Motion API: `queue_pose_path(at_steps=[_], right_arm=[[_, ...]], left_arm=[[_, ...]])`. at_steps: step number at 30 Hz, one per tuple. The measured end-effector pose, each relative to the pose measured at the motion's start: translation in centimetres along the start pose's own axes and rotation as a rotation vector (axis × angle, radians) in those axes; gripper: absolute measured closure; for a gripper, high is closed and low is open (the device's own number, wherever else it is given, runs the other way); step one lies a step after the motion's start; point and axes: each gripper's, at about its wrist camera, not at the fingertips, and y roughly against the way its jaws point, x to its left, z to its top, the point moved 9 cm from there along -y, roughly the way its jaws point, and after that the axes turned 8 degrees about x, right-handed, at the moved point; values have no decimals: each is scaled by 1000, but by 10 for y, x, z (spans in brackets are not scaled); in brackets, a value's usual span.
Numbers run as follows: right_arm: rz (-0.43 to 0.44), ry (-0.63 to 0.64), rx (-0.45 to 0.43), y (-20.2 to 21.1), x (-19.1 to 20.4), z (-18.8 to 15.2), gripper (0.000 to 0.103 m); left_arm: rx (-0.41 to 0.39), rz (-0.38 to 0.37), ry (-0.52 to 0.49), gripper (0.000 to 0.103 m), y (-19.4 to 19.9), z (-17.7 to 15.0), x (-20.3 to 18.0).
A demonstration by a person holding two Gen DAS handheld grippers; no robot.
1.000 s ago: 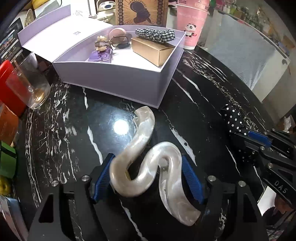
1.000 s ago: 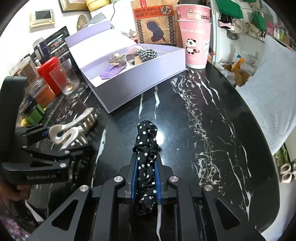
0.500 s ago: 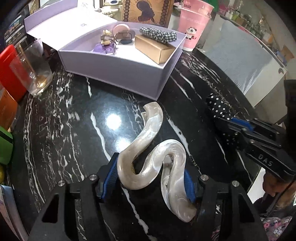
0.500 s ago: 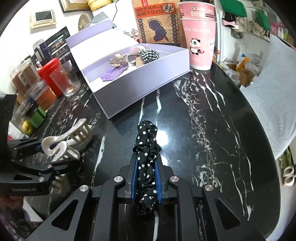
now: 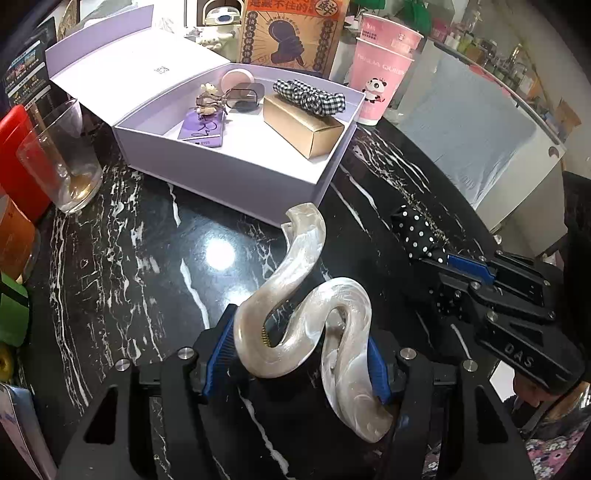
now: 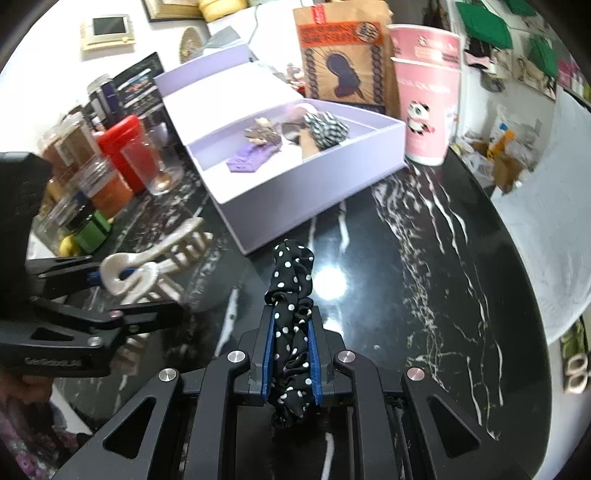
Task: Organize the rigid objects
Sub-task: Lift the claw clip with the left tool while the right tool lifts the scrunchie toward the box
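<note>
My left gripper (image 5: pixel 301 354) is shut on a large pearly white hair claw clip (image 5: pixel 295 295), held above the black marble table. It also shows in the right wrist view (image 6: pixel 147 266). My right gripper (image 6: pixel 290 354) is shut on a black polka-dot scrunchie (image 6: pixel 291 284), seen too in the left wrist view (image 5: pixel 419 232). An open lilac box (image 5: pixel 236 173) lies ahead of both grippers. It holds a gold box (image 5: pixel 303 118), a checked scrunchie (image 5: pixel 308 96), sunglasses, a purple card and a small charm.
A drinking glass (image 5: pixel 62 155), a red canister (image 5: pixel 14 155) and jars stand left of the box. Stacked pink panda cups (image 5: pixel 380 81) and a brown paper bag (image 5: pixel 291 33) stand behind it. The table's curved edge runs on the right (image 6: pixel 517 258).
Both grippers have risen and moved toward the lilac box, each keeping its hold. The box looms larger and its inside shows more from above.
</note>
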Motion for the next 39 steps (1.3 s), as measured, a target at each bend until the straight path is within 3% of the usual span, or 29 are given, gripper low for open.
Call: queue_pose_path(at_steps=[13,31,39], right_arm=[[77,38,-25,20,19,21,87],[98,88,-86,43,25,61,87],[87,135,-117,52,25,93,87]], left_arm=[[-66,-6,-17,42,17,20,3],[-189,-15,-89,42,51,71,-5],[-235,23,-110,42,64,100,2]])
